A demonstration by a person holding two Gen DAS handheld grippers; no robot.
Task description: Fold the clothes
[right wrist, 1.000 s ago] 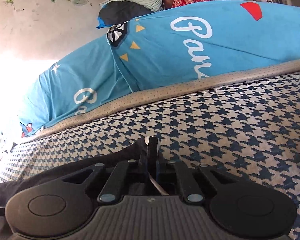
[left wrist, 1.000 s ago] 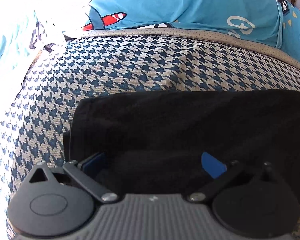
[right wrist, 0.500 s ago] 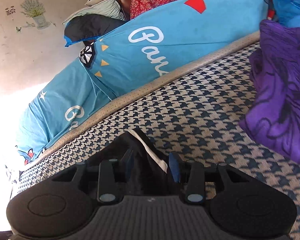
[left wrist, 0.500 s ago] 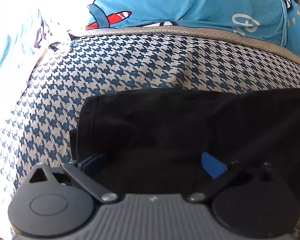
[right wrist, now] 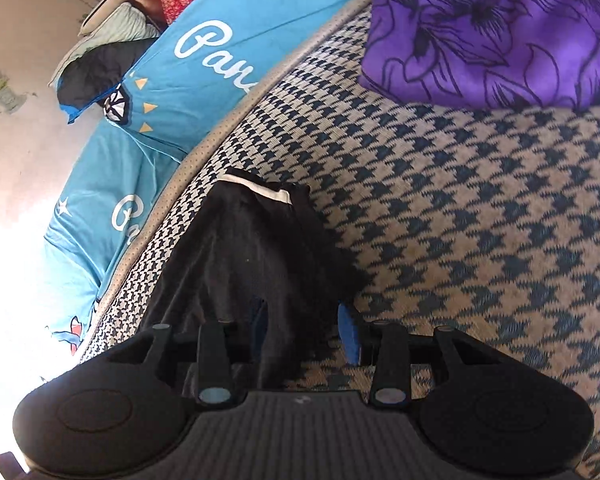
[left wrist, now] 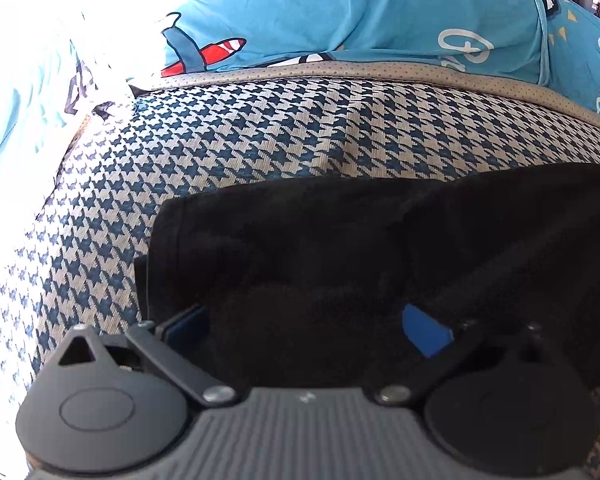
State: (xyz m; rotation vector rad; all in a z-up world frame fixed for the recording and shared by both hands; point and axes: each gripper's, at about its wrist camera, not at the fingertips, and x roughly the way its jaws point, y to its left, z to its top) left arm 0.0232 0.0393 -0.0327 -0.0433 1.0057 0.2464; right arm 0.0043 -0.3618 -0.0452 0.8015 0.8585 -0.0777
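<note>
A black garment (left wrist: pixel 340 240) lies spread on the houndstooth bed cover (left wrist: pixel 260 132). In the left wrist view its folded left edge sits just beyond my left gripper (left wrist: pixel 306 328). That gripper's blue pads (left wrist: pixel 424 336) stand wide apart over the cloth and do not press it. In the right wrist view the same black garment (right wrist: pixel 252 264) ends in a bunched corner with a white stripe (right wrist: pixel 260 194). My right gripper (right wrist: pixel 304 328) is open just behind that end, loose black cloth lying between its pads (right wrist: pixel 348 332).
A purple patterned cloth (right wrist: pixel 492 32) lies on the cover at the upper right of the right wrist view. Bright blue printed bedding (left wrist: pixel 360 12) runs along the far side, with more cloth heaped behind the blue bedding (right wrist: pixel 204 64). Glare whites out the left.
The right gripper, shut on the garment's white-striped edge a second ago, has opened, rolled and swung right, bringing the purple cloth into view. The left gripper has barely moved.
</note>
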